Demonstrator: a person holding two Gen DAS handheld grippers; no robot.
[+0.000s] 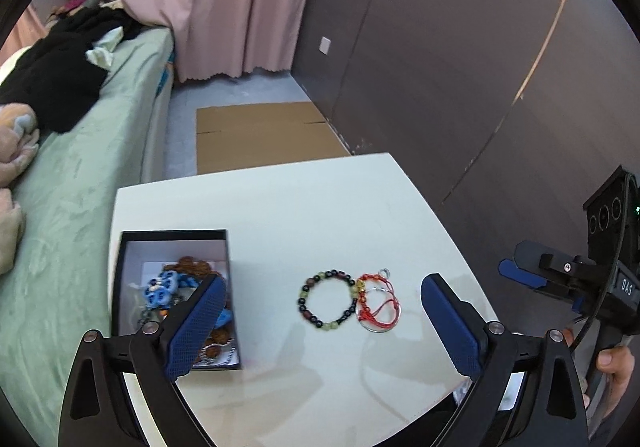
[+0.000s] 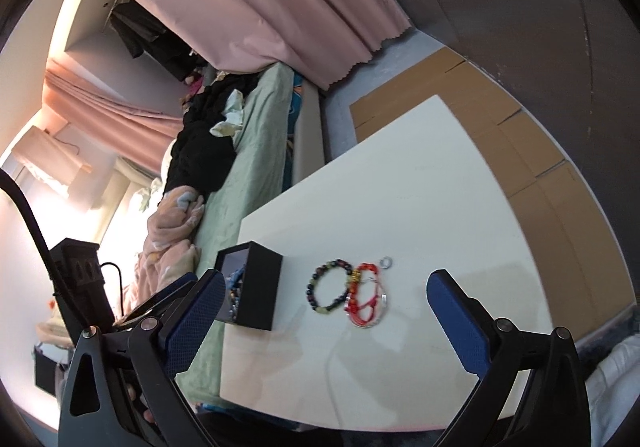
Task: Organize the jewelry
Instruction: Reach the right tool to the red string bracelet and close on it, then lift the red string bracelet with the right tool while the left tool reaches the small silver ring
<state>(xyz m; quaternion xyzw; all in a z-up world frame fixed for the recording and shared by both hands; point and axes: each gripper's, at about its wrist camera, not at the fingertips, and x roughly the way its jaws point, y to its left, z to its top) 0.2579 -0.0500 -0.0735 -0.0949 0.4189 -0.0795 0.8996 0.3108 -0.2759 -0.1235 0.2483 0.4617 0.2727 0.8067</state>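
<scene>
Our left gripper point(image 1: 320, 321) and right gripper point(image 2: 326, 321) both spread wide, nothing held. Black box point(image 1: 128, 247) at table's left edge already holds several pieces. Beaded bracelet point(image 1: 326, 301) and red cord piece point(image 1: 378, 301) left mid-table point(image 1: 280, 207), touching. We judge task partway; bare tabletop all around, room ample.

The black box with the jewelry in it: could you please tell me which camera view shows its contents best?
The left wrist view: it looks down into the open black box, showing blue and brown pieces inside. The right wrist view shows mainly the box's outer side and a sliver of beads.
</scene>
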